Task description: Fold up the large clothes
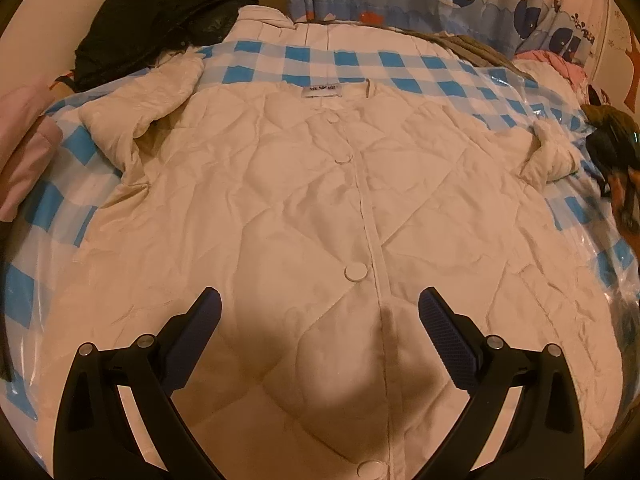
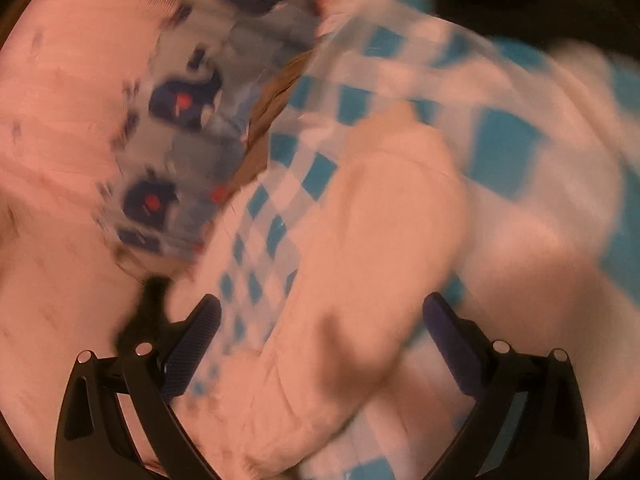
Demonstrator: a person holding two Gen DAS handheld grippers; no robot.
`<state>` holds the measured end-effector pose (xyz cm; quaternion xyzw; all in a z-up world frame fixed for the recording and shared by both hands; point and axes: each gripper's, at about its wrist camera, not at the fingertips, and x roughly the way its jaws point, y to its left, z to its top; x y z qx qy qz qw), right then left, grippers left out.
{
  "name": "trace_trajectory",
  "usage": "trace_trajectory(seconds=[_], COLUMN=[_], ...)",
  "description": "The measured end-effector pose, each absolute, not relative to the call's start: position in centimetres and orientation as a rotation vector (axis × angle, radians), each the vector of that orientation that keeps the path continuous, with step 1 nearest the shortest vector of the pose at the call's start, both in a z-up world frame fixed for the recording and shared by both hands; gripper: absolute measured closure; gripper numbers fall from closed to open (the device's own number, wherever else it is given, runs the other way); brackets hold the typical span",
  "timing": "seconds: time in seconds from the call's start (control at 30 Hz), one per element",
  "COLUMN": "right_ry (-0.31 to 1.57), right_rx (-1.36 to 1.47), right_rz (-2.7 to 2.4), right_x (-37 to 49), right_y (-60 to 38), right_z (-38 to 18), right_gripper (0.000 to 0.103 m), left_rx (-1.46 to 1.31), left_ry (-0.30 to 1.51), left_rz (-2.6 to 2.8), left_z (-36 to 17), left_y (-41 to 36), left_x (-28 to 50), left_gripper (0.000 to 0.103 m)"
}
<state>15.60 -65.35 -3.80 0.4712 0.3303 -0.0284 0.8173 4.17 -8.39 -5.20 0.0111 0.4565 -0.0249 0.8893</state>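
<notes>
Two grippers, both spread wide and holding nothing. Left gripper [image 1: 320, 312] hovers over the near hem of the white quilted jacket [image 1: 320, 208], lying buttoned and flat on the blue checked cover [image 1: 360, 64]. Right gripper [image 2: 320, 316], its view badly blurred, faces the right sleeve [image 2: 360, 240]. Folding looks barely started, I'd say: sleeves first. Next move calls for pinching that cuff and carrying it across the chest.

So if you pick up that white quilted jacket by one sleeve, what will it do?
The white quilted jacket would probably droop limply: it lies creased and flat. Its puffy sleeve suggests it's light for its bulk. The smooth fabric may slip.
</notes>
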Motion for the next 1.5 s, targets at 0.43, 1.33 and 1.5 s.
trace_trajectory(seconds=[0.43,1.33,1.5], right_ry=[1.182,0.772,0.952], right_rx=[0.367,0.470,-0.123], right_rz=[-0.447,-0.285,-0.357], right_x=[29.4,0.6,11.0], right_y=[-59.8,-62.1,-55.2], right_z=[-7.9,1.0,-0.3], right_gripper=[0.056,0.012,0.011], left_rx=[0.034,-0.014,0.008], left_ry=[0.978,0.982,0.979], left_rz=[-0.100,-0.114,-0.120], left_z=[-5.9,-6.0,-6.1], left_y=[-9.0,-8.8,-9.1], left_x=[4.1,4.3,4.3], left_gripper=[0.008,0.008,0.008])
